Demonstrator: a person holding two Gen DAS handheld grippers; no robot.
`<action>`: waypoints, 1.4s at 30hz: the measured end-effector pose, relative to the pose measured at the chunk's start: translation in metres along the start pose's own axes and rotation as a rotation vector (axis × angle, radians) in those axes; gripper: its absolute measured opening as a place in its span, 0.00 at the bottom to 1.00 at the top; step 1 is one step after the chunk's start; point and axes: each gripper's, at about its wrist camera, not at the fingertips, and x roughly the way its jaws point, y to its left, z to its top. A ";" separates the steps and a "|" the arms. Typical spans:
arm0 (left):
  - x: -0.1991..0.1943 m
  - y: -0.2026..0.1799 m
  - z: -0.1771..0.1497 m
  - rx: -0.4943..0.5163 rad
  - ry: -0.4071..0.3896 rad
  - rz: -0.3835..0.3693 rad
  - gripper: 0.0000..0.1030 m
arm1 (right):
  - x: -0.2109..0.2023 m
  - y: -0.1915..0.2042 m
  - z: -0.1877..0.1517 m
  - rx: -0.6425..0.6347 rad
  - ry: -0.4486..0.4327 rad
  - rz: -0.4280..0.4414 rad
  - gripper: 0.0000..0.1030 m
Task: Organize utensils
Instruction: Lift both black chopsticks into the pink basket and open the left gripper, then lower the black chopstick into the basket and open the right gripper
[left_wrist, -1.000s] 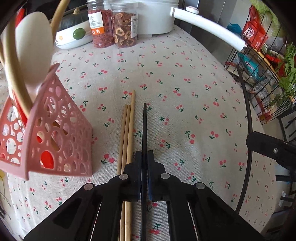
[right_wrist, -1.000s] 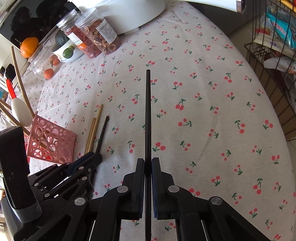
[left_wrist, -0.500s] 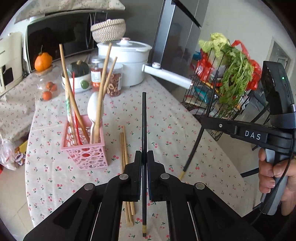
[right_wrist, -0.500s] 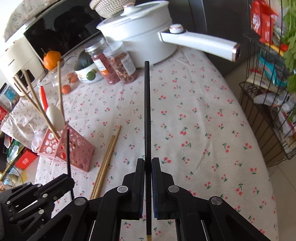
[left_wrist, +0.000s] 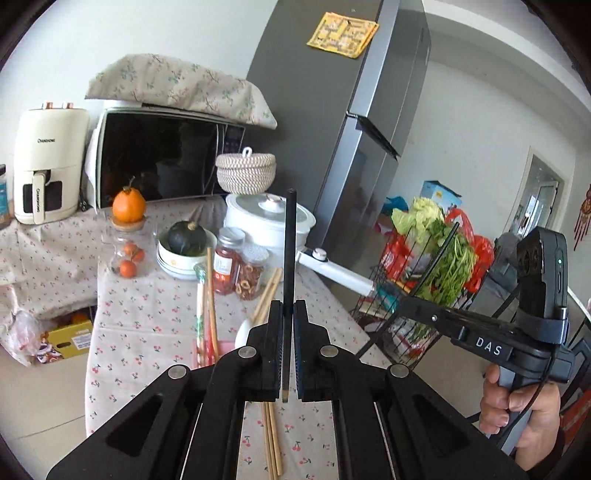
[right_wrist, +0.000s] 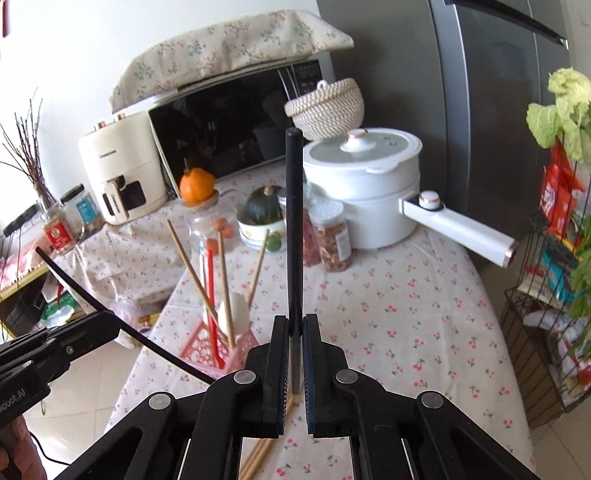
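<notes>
We're holding one black chopstick in each gripper, high above the table!
Left gripper (left_wrist: 284, 354) and right gripper (right_wrist: 294, 363) are clamping tight; long sticks (right_wrist: 294, 229) could be snagging utensils crowding the pink holder (right_wrist: 207, 349) below us.

Open cloth: right half of the table (right_wrist: 424, 306) was left pretty bare.
Blocked back edge: pot (right_wrist: 364, 192) and jars (right_wrist: 332, 236).
Blocked left: pink holder (right_wrist: 221, 347), sticks poking upward.

Utensil holder (right_wrist: 236, 350) stands on the table (right_wrist: 406, 314), jars (right_wrist: 334, 236) and pot (right_wrist: 365, 184) behind it.
</notes>
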 end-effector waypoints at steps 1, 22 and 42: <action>-0.003 0.004 0.004 -0.007 -0.017 0.007 0.05 | -0.002 0.003 0.003 0.001 -0.013 0.010 0.04; 0.050 0.031 0.001 0.100 -0.116 0.155 0.05 | 0.028 0.041 0.020 0.052 -0.094 0.071 0.04; 0.058 0.083 -0.013 -0.130 0.076 0.194 0.68 | 0.054 0.051 0.020 0.048 -0.097 0.078 0.04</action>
